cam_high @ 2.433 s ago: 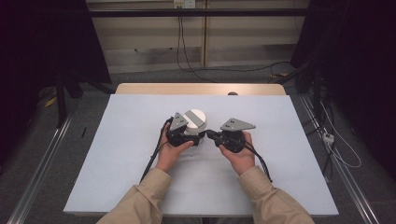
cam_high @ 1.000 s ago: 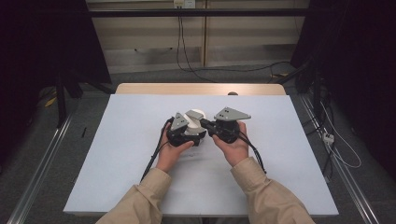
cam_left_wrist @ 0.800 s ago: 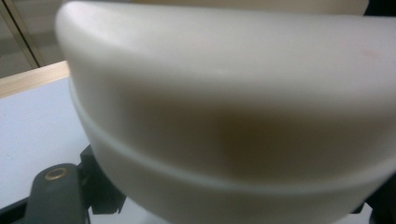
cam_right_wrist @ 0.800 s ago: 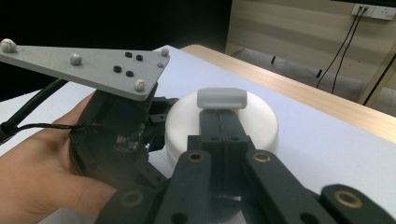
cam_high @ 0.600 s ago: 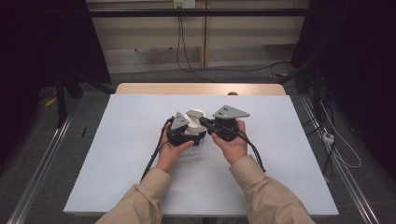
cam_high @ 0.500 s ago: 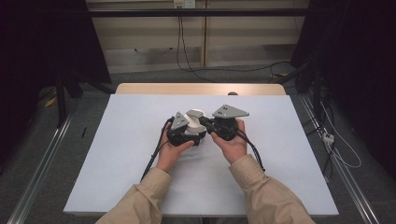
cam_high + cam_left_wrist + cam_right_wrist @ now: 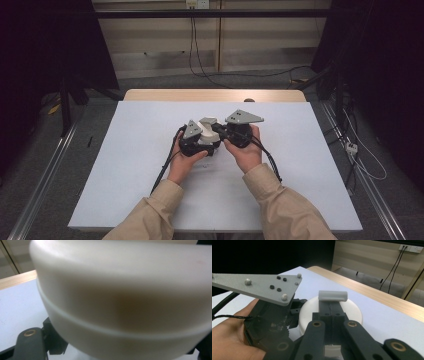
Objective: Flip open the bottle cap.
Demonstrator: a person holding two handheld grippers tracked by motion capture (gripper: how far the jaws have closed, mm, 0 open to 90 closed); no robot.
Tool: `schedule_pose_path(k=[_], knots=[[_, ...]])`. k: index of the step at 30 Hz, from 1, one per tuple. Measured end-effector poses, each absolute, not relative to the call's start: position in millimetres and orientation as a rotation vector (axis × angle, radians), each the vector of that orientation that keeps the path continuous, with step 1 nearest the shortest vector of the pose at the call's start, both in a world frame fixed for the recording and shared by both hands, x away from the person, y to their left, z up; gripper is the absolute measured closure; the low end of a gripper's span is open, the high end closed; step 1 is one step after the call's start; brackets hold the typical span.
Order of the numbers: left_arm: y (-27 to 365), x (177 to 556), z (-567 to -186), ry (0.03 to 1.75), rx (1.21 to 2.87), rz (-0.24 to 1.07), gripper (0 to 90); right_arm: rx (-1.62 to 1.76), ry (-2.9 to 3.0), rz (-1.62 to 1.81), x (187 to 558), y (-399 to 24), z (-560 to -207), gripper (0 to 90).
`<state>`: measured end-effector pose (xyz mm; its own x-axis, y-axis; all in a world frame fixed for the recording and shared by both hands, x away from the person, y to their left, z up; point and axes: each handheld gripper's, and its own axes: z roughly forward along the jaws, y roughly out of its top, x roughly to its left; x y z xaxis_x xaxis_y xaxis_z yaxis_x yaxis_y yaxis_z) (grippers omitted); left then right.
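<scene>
Standing upright between both grippers, white round container (image 7: 207, 125), handle (image 7: 332, 295) crosswise.

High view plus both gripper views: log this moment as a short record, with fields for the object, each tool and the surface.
object: round white container with a small grey handle on top
left tool: against the container's side, which looms close and blurred in the left gripper view; grip cannot be told
right tool: jaws closed together, reaching over the container top to the handle
hands: left hand and right hand each hold a tool
surface: white table, wooden edge at the far side
</scene>
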<state>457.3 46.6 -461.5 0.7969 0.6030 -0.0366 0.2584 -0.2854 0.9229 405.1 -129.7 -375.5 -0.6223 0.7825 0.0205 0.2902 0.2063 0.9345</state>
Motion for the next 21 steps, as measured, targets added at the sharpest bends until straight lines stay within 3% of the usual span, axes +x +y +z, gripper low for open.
schedule_pose_path(k=[21], knots=[[45.8, 457.3, -461.9, 0.661, 1.87, 0.382, 18.6, 0.994, 2.003, 1.405, 413.9, -126.5, -369.9, 90.0]])
